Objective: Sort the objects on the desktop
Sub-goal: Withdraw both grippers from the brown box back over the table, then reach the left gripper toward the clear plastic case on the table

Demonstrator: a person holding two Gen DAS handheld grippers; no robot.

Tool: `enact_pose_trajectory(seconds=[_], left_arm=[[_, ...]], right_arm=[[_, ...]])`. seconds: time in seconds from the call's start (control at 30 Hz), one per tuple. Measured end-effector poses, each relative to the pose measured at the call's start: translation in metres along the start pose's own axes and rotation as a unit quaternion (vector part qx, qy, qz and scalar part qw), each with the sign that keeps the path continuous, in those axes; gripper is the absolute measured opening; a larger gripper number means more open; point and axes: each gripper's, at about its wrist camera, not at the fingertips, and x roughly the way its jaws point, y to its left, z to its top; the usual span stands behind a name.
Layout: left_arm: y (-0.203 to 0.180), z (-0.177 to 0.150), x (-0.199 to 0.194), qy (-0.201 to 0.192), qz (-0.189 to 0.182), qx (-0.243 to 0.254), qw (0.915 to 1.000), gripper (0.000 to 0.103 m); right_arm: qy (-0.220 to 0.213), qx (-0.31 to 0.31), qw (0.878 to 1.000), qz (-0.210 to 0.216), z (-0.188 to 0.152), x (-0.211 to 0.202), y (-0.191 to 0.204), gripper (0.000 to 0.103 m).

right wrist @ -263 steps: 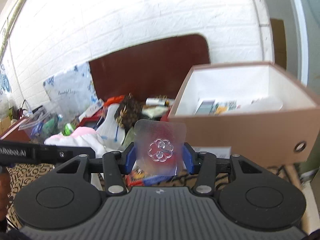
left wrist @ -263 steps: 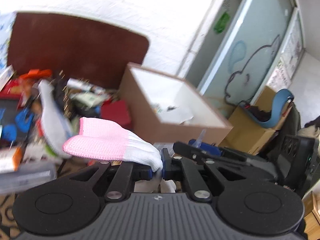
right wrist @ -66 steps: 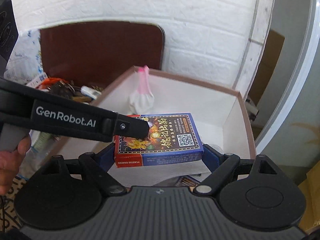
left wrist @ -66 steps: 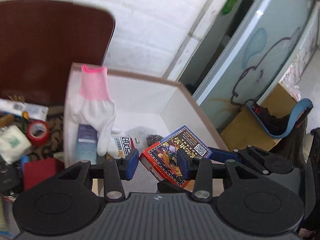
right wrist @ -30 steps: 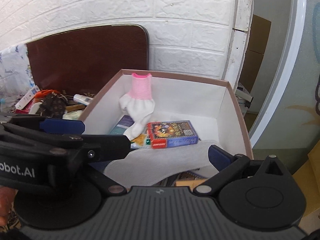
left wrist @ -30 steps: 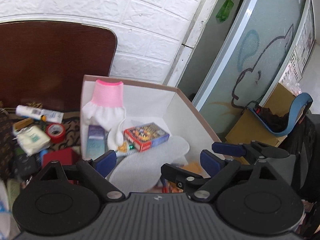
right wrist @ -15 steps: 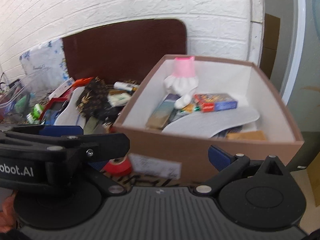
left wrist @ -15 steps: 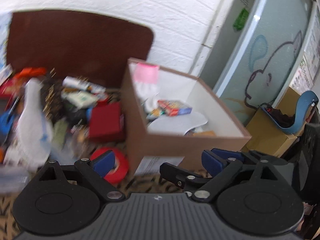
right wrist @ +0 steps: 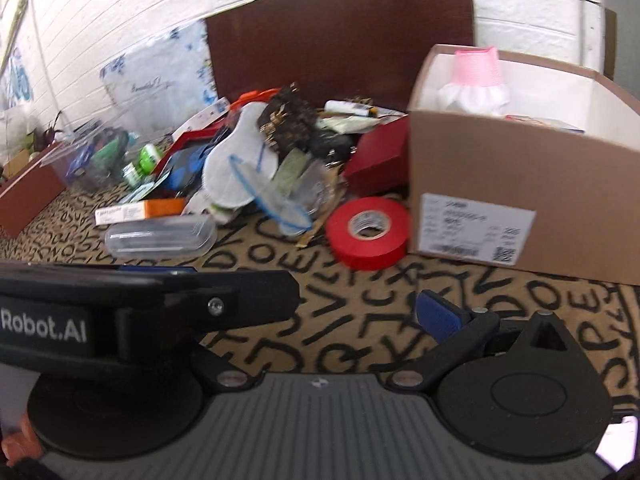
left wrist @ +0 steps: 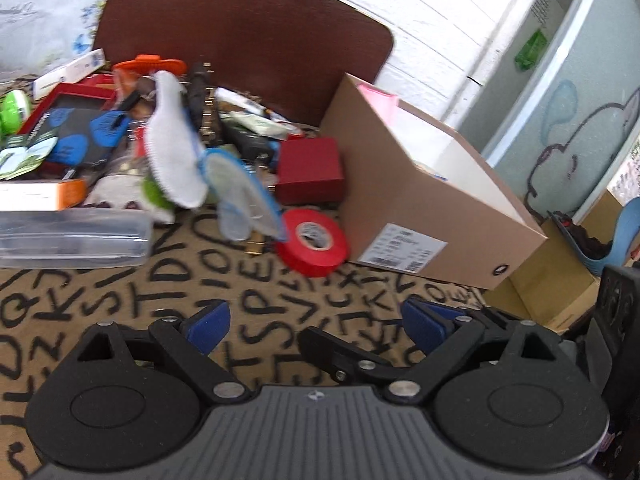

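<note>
Gaping wide, both empty — left claw (left wrist: 316, 322), right claw (right wrist: 296, 312) — red tape roll (left wrist: 313, 241) well ahead.

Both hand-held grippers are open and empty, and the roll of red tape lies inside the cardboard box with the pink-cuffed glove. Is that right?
Not quite. The roll of red tape lies on the lettered mat outside the cardboard box, against its front wall, as the right wrist view shows. The rest holds: the left hand-held gripper and right hand-held gripper are open and empty, and the pink-cuffed glove is in the box.
</note>
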Motion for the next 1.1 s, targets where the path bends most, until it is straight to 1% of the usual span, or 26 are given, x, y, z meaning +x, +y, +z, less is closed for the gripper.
enact_pose_trajectory(seconds=[0.17,0.33,0.53,0.67,0.73,0.87,0.93,1.07,1.1], left_arm=[[0.029,-0.003,-0.010,-0.017,0.028,-0.022,0.9992,0.096],[0.064,0.002,-0.021,-0.039,0.064,-0.048,0.9960,0.096],[0.111,0.008,-0.036,-0.062,0.114,-0.091,0.9874,0.096],[0.139,0.014,-0.040,-0.075,0.135,-0.112,0.9817,0.095],[0.150,0.016,-0.039,-0.074,0.137,-0.121,0.9802,0.095],[0.165,0.021,-0.034,-0.070,0.122,-0.134,0.9810,0.094],[0.169,0.022,-0.031,-0.069,0.116,-0.134,0.9817,0.093],[0.176,0.025,-0.026,-0.069,0.109,-0.136,0.9822,0.091],[0.177,0.025,-0.025,-0.070,0.107,-0.139,0.9821,0.089]], right_arm=[[-0.004,-0.031,0.999,0.000,0.000,0.005,0.010,0.101],[-0.001,-0.053,0.998,0.035,0.002,0.012,0.024,0.101],[0.018,-0.086,0.994,0.066,0.006,0.032,0.051,0.100],[0.025,-0.121,0.989,0.086,0.013,0.047,0.069,0.098],[0.028,-0.135,0.986,0.093,0.018,0.057,0.076,0.092],[0.035,-0.158,0.981,0.103,0.027,0.076,0.088,0.091],[0.034,-0.164,0.980,0.105,0.031,0.086,0.091,0.083],[0.036,-0.162,0.980,0.114,0.039,0.105,0.094,0.082],[0.038,-0.164,0.979,0.116,0.040,0.109,0.095,0.080]])
